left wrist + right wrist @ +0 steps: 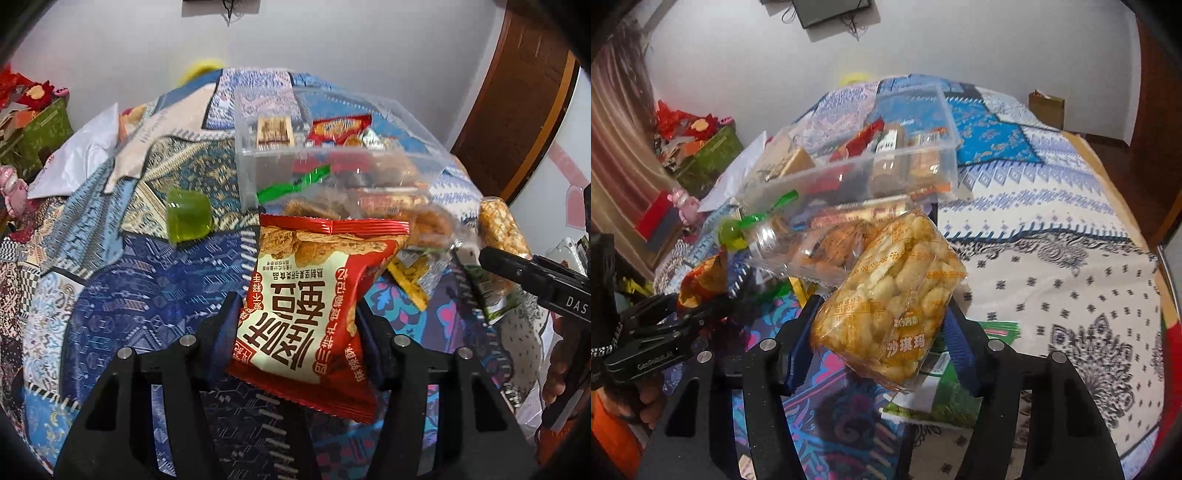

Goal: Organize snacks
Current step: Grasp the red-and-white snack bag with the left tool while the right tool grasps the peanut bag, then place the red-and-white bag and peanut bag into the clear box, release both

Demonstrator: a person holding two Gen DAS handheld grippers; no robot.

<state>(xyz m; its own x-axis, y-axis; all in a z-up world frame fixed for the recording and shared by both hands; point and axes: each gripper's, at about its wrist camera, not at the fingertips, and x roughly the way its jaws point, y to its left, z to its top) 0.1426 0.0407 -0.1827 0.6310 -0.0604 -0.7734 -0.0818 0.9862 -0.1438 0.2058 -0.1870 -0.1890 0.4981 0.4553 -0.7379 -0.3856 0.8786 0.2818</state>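
Left tongs (295, 325) clamped on red snack packet (314, 295), right tongs (882, 325) clamped on clear 沙琪玛 pack (890, 295)

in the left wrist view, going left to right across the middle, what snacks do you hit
green jelly cup → red snack packet held in the left gripper → yellow wrapper → puffed rice bar in the right gripper

The clear snack pack (890, 299) bore "沙琪玛" in white, with "100" printed faintly nearer its far end. Left of that pack, the other gripper (683, 314) read "GenRobot.AI". In the left view, a black gripper body (546, 284) showed "DAS".
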